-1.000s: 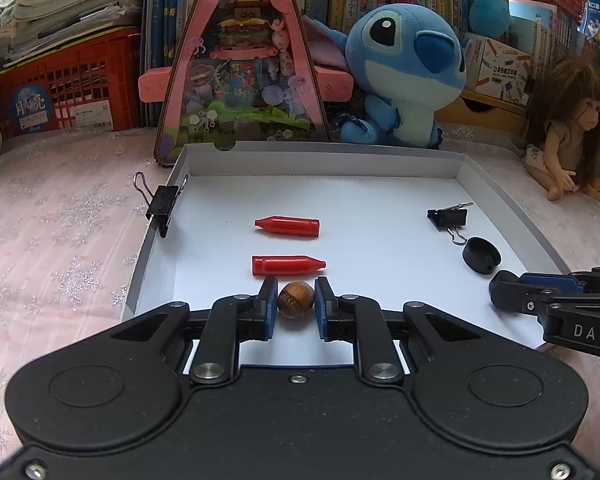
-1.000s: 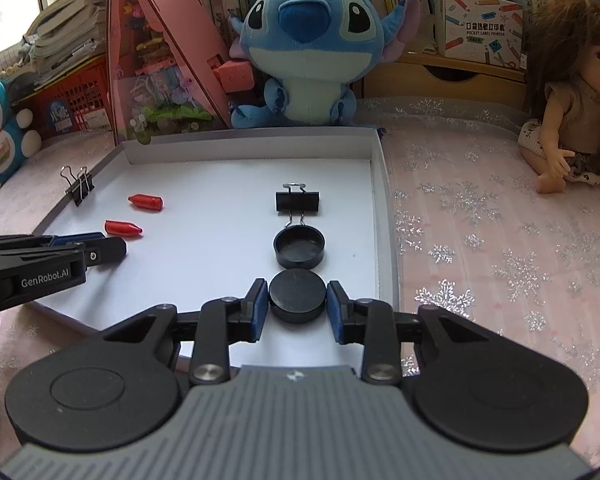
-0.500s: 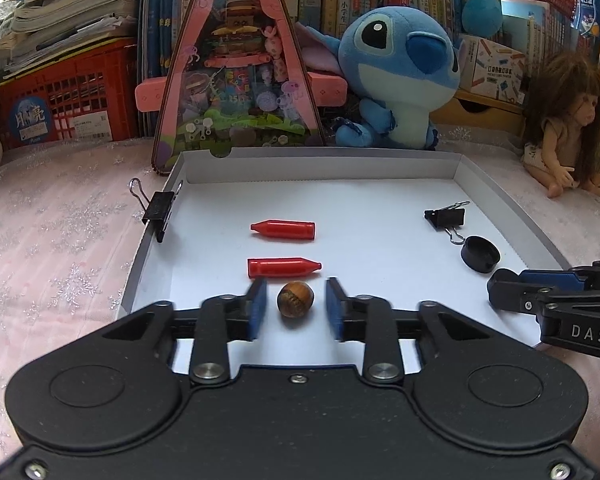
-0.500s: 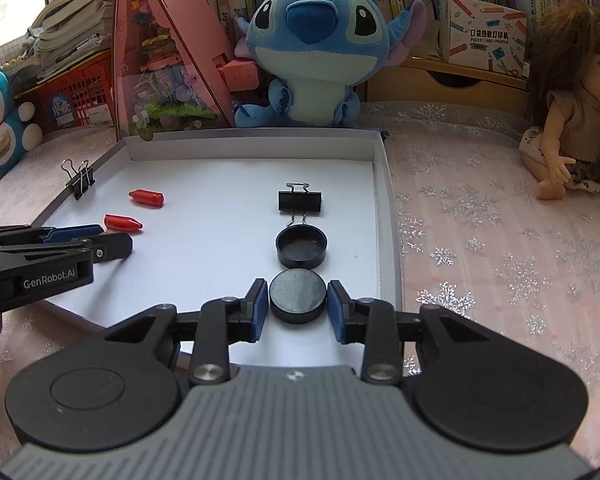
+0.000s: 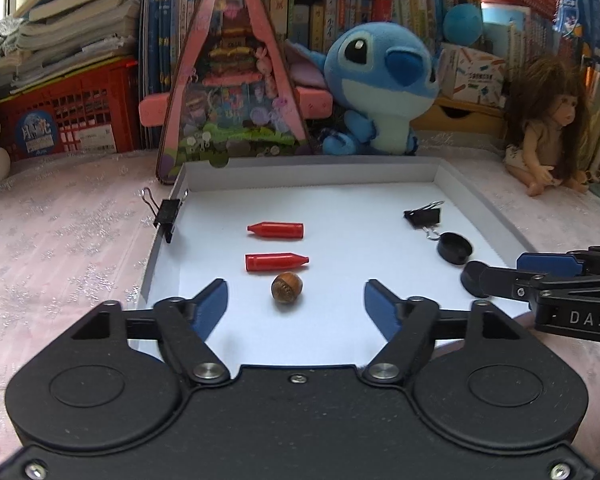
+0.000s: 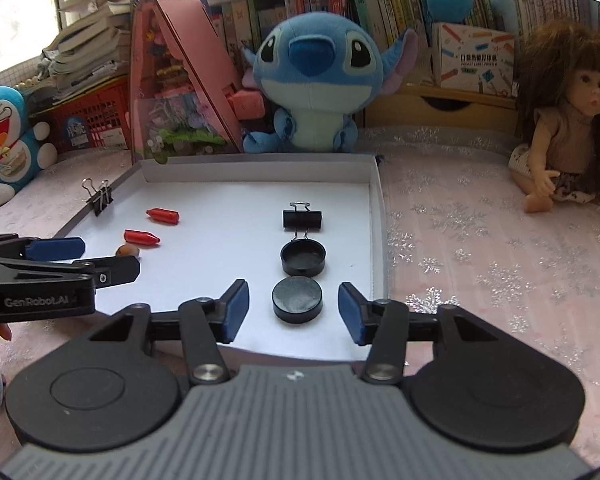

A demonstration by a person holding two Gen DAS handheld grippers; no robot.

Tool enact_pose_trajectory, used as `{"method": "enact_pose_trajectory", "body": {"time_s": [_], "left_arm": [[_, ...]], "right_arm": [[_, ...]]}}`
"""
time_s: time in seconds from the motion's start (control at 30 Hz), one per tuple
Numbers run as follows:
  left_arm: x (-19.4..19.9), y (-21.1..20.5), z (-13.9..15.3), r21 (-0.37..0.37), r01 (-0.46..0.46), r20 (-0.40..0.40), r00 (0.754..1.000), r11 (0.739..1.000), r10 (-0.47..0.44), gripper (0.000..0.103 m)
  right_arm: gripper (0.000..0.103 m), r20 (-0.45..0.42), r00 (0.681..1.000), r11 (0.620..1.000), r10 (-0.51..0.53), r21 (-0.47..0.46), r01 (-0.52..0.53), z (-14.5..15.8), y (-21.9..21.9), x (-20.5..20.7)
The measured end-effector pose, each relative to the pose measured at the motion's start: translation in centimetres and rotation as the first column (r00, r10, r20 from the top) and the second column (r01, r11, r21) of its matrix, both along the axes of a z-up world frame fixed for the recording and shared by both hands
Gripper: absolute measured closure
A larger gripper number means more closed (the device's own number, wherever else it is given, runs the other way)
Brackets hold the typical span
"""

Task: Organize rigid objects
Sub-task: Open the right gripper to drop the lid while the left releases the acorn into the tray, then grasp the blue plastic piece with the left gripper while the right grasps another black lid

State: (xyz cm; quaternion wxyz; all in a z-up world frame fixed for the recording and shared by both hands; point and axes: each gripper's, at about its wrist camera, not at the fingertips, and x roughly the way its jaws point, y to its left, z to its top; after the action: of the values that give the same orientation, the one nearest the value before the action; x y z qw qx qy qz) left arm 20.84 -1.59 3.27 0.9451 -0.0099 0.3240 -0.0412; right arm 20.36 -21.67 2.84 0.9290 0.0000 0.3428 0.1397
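Observation:
A shallow white tray [image 5: 340,168] [image 6: 374,216] lies on the pink cloth. On its floor rests a brown nut [image 5: 287,287] [image 6: 127,251], free between the opening jaws of my left gripper [image 5: 296,304], whose pads stand clear of it. Just beyond lie two red caps [image 5: 276,262] [image 5: 276,231]. My right gripper [image 6: 293,306] is opening too, with a flat black lid [image 6: 298,299] lying loose between its pads. Behind that lid sit an upturned black cap [image 6: 303,257] and a black binder clip [image 6: 302,219].
Another binder clip [image 5: 167,216] [image 6: 100,202] is clamped on the tray's left wall. Behind the tray stand a pink triangular toy house [image 5: 230,80], a blue plush [image 6: 318,76], books and a red crate [image 5: 68,120]. A doll [image 6: 560,120] sits at the right.
Both grippers have opened: the left let go of the nut and drew back a little, the right let go of the flat black lid. Both things now lie on the tray.

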Motion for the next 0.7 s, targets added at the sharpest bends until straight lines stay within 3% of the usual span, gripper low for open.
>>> {"method": "enact_pose_trajectory", "body": {"time_s": [0.7], "left_arm": [[-11.6,0.3,0.9,0.037,0.141,0.095,0.985,0.989,-0.144,0.017]], "right_arm": [[0.020,0.117,0.985,0.992,0.125,-0.011,-0.125,0.8,-1.4,-9.6]]}}
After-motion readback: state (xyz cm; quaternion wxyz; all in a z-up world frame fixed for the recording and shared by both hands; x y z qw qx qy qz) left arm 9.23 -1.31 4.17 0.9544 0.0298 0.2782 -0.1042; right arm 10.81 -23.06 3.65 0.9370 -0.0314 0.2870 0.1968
